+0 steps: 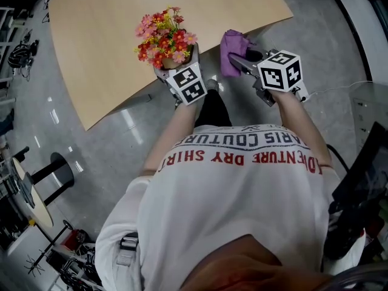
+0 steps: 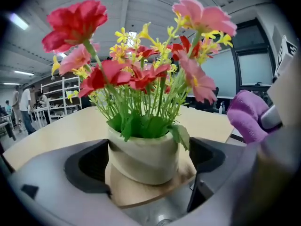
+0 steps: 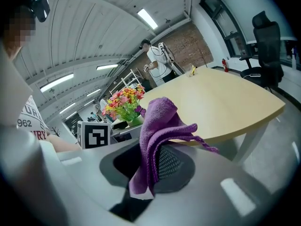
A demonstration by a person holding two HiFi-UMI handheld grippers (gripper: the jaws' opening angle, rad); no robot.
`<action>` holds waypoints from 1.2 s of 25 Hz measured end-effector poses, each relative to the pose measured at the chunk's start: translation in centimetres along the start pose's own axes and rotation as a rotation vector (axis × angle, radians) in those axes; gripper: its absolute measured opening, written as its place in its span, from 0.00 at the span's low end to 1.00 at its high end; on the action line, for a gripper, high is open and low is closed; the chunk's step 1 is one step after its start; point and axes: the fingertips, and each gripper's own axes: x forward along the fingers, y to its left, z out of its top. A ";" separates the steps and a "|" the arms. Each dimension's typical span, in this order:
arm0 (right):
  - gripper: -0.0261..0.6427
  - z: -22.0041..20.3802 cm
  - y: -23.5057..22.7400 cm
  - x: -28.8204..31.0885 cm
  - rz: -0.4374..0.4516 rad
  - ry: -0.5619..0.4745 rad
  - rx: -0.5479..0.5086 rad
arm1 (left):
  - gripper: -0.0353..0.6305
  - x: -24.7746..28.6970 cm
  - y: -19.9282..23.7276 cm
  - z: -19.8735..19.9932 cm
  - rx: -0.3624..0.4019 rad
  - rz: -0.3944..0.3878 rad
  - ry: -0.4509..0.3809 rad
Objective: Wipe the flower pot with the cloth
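Head view: the left gripper [image 1: 174, 70] brackets the flower pot [image 1: 172, 60] at the table [image 1: 103, 53] edge; the right gripper [image 1: 237, 60] beside it carries the purple cloth [image 1: 231, 48]. Left gripper view: jaws spread wide, pot standing loose between them. Right gripper view: jaws clamped on the cloth, pot beyond their left.

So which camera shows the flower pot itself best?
The left gripper view: the flower pot fills the middle, close and sharp. From the head view its flowers hide most of it; the right gripper view shows it small and distant.
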 end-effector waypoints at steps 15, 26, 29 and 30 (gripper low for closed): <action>0.11 0.8 -0.3 1.9 0.031 -0.002 0.018 | 0.77 0.3 1.1 -0.2 0.074 -0.035 0.005; 0.11 0.4 -0.1 4.6 0.096 0.017 0.022 | 0.76 -0.6 -0.2 -1.6 0.238 -0.421 -0.055; 0.11 0.9 0.0 5.7 0.116 0.020 0.028 | 0.76 -0.9 -0.2 -1.8 0.297 -0.548 -0.053; 0.11 1.3 0.0 6.1 0.123 0.025 0.025 | 0.76 -1.0 -0.2 -1.8 0.320 -0.593 -0.048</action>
